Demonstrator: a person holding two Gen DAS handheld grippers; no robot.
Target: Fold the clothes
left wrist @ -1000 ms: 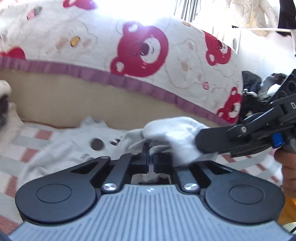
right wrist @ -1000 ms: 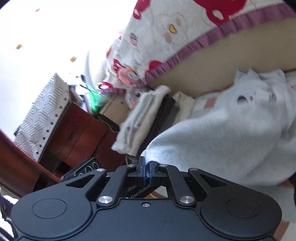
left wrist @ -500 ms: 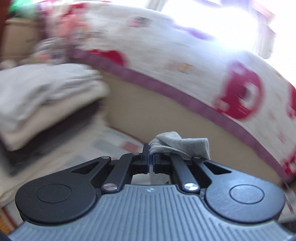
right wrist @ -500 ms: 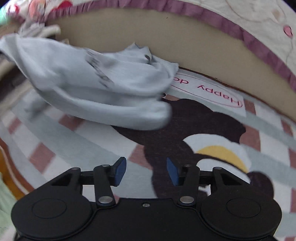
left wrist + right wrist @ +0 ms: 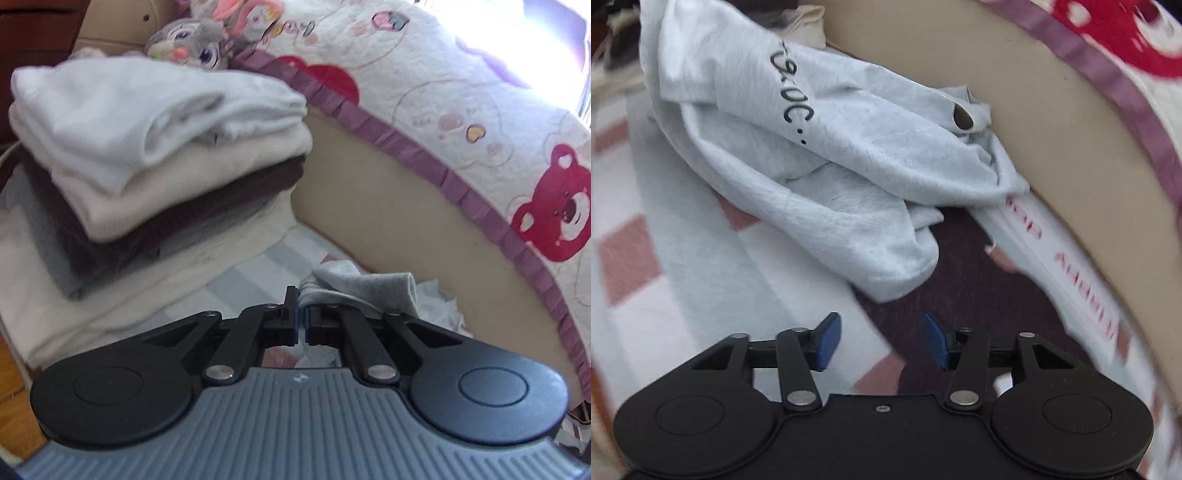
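Left tongs [image 5: 301, 319] pinched on grey shirt [image 5: 364, 290]; right tongs [image 5: 882, 341] opening, nothing btwn; no containers.

Light grey garment [image 5: 820, 177], black lettering; checked pink-white blanket [image 5: 646, 258]; blue fingers [image 5: 829, 341].

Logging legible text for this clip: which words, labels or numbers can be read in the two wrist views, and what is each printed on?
Black print on the light grey garment: partly folded away, roughly "9.0C.." readable, rest hidden.
Red lettering on the blanket's white band: motion-blurred, not readable.
Orange lettering on the bear-print quilt: too blurred to read.
Left gripper, right gripper: no readable text.
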